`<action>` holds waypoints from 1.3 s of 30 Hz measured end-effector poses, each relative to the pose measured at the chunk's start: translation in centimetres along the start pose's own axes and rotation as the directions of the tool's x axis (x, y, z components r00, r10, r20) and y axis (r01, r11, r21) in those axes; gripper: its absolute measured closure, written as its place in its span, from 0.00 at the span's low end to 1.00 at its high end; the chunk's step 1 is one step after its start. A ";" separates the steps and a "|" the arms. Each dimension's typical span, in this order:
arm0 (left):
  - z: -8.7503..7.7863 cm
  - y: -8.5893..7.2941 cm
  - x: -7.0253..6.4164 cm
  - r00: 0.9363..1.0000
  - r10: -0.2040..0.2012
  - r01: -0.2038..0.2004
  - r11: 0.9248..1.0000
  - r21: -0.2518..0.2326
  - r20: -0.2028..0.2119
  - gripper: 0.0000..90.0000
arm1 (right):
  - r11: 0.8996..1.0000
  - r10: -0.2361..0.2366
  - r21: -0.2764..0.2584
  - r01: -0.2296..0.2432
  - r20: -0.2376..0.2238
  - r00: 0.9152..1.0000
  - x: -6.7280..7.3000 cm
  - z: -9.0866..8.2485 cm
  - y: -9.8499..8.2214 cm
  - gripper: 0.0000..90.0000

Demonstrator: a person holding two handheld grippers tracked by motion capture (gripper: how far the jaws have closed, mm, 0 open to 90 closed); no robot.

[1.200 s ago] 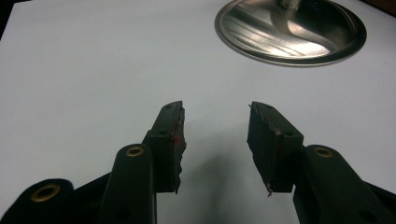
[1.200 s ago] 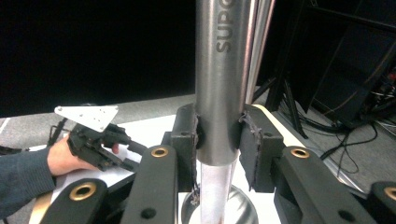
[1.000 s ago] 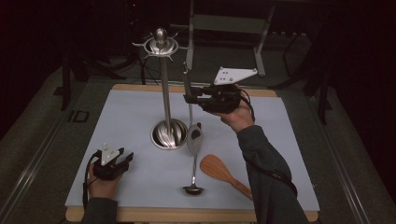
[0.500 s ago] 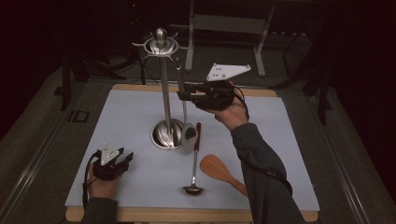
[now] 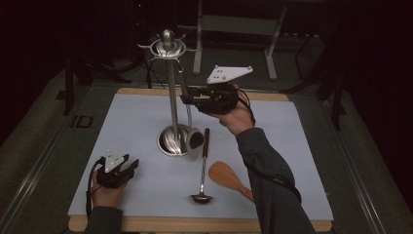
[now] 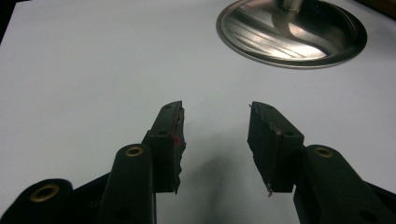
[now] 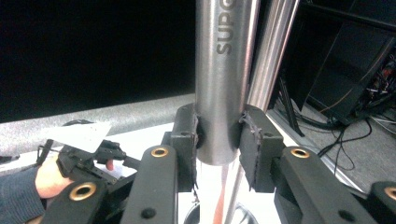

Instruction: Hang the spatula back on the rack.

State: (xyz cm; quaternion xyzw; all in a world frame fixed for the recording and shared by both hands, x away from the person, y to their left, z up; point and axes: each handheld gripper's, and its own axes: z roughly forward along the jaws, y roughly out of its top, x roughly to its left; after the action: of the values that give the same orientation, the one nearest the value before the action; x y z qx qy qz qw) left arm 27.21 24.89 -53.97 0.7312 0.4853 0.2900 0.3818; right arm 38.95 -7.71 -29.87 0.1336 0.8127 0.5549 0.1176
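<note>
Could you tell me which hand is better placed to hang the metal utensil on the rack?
The right. The right gripper is shut on the utensil's handle, raised beside the rack's pole. The left gripper rests open and empty, low on the mat.

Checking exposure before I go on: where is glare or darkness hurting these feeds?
High view: surroundings nearly black, mat evenly lit. Left gripper view: bright glare streaks on the stand base. Right gripper view: sheen on the steel handle in the right claw, background black at left.

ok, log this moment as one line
right gripper: shut on utensil handle beside stand pole | left gripper: open, on mat
</note>
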 end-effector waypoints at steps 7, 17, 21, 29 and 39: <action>0.0 0.0 0.0 1.000 -0.001 0.001 1.000 0.000 0.000 0.62 | 1.000 0.013 0.016 -0.013 -0.001 1.000 -0.2 0.5 -0.4 0.76; 0.0 0.0 0.0 1.000 -0.003 0.003 1.000 -0.002 -0.001 0.62 | 1.000 0.013 0.020 -0.012 -0.011 1.000 -0.3 0.3 -0.3 0.74; 0.0 0.0 0.0 1.000 -0.002 0.002 1.000 -0.002 -0.002 0.62 | 1.000 0.011 0.009 -0.011 -0.016 1.000 -0.4 0.0 -0.3 0.74; 0.0 0.0 0.0 1.000 -0.003 0.003 1.000 -0.003 -0.002 0.62 | 1.000 0.025 0.004 -0.025 -0.030 0.999 -0.9 -0.8 -0.6 0.76; 0.0 0.0 0.1 1.000 -0.006 0.006 1.000 -0.003 -0.004 0.62 | 0.991 -0.012 0.133 0.008 0.030 0.999 -1.7 -2.1 -2.0 0.78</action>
State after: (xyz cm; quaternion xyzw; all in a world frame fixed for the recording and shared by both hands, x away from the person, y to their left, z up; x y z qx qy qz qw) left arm 27.20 24.96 -53.97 0.7285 0.4880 0.2911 0.3827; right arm 39.67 -10.86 -30.87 0.1455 0.8467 0.4967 0.1236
